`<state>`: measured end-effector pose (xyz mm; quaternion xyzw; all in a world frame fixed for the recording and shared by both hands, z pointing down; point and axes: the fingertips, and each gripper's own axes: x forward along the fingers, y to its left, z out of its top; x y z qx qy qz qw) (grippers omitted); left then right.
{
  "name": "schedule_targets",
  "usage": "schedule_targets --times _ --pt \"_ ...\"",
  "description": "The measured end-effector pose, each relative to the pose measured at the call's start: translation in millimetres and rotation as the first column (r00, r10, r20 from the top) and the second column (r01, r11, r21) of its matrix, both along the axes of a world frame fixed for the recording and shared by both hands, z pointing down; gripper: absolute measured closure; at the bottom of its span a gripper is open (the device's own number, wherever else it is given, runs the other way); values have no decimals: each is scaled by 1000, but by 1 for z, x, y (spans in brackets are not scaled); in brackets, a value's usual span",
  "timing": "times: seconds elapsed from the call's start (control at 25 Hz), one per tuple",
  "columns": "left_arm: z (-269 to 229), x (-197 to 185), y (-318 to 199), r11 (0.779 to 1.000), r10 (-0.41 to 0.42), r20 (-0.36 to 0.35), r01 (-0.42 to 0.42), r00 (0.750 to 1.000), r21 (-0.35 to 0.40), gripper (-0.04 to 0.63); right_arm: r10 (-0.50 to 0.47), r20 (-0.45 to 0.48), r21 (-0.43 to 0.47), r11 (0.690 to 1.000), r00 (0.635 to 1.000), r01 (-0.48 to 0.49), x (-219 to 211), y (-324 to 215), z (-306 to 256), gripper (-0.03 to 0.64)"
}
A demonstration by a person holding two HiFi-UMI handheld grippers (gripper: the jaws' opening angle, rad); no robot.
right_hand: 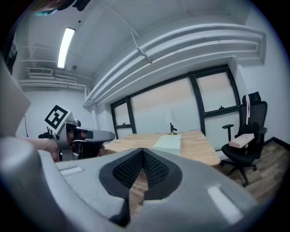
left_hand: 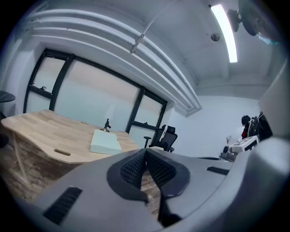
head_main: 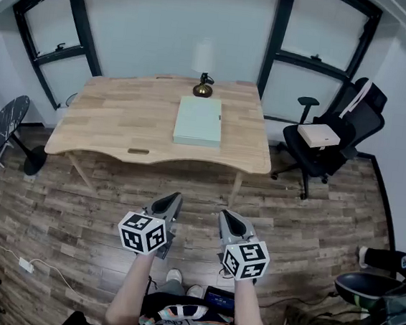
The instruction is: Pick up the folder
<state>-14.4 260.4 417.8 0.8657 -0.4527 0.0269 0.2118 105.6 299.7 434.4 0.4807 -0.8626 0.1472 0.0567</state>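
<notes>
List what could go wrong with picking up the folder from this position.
1. The folder lies flat on the table, so a gripper may slide over it or push it instead of catching an edge.
2. The lamp stands close beyond the folder's far edge; a push that way could knock it.
3. The left gripper and right gripper are both shut and short of the table; arriving shut would only nudge the folder.

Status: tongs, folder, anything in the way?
Left tongs and right tongs shut, empty, held short of the table. Folder flat on it, untouched, lamp just behind. Nothing in the way.
</notes>
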Motion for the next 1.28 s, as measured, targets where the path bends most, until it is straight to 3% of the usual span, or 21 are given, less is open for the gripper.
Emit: schedule_targets --times 0.24,0.44,0.8,1.0,1.16,1.28 --pt "-4 -2 16 999 -47 35 47 998 4 588 -21 -65 12 1000 998 22 2 18 -9 612" --pt "-7 1 24 997 -71 118 65 990 51 588 -4 -83 24 1000 997 6 12 26 -9 612" --pt "-4 -8 18 991 -122 166 110 979 80 589 125 -68 39 992 990 -123 40 33 -2 612" --pt "2 -2 7 995 -75 149 65 986 72 589 137 -69 27 990 988 -135 43 21 7 612" --pt "9 0 -16 995 -78 181 63 980 83 589 138 -90 28 990 986 -136 42 -2 13 612" --pt "17 -4 -45 994 -82 167 69 983 81 589 134 -106 23 991 985 -133 39 -33 19 612"
